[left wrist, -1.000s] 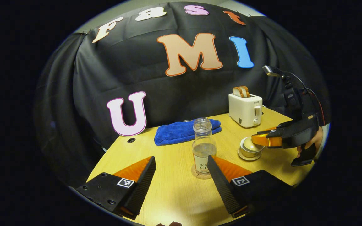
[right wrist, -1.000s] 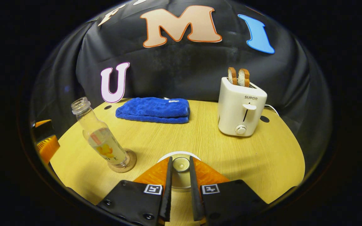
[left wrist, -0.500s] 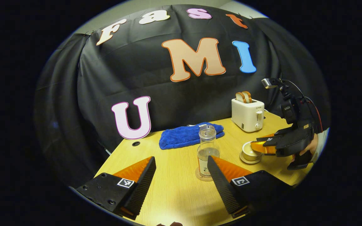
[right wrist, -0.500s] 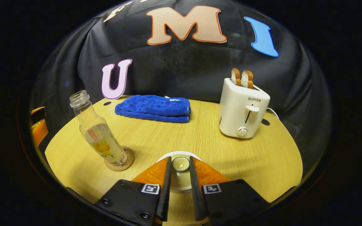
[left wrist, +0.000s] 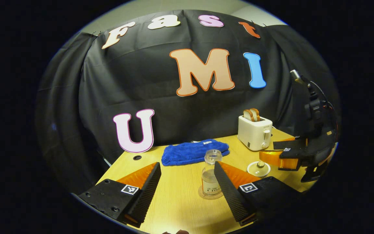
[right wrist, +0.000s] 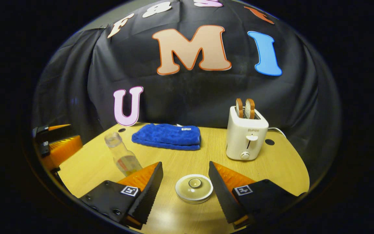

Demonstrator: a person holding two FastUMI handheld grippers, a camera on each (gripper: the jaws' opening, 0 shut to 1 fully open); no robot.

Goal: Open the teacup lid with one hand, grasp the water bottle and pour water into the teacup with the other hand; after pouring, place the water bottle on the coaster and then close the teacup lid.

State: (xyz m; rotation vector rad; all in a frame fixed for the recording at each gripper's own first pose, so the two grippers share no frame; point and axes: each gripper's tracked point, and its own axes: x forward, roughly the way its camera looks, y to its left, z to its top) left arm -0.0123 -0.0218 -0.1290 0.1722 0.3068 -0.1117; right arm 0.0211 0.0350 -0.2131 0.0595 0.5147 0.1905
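The task looks all but finished: the lid (right wrist: 194, 186) sits on the teacup (left wrist: 258, 168) near the table's (right wrist: 281, 169) front edge, and the bottle (left wrist: 211, 177) stands on its coaster (left wrist: 206, 196), long axis upright, mouth up. Both the left gripper (left wrist: 187, 187) and right gripper (right wrist: 184, 188) are spread wide, holding nothing.

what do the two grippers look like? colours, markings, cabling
Left gripper and right gripper match: black bodies, wedge-shaped fingers with orange backs and black ribbed pads, a small square black-and-white marker on each finger. In the left gripper view, the right gripper carries a black mast with a cable looping off it.
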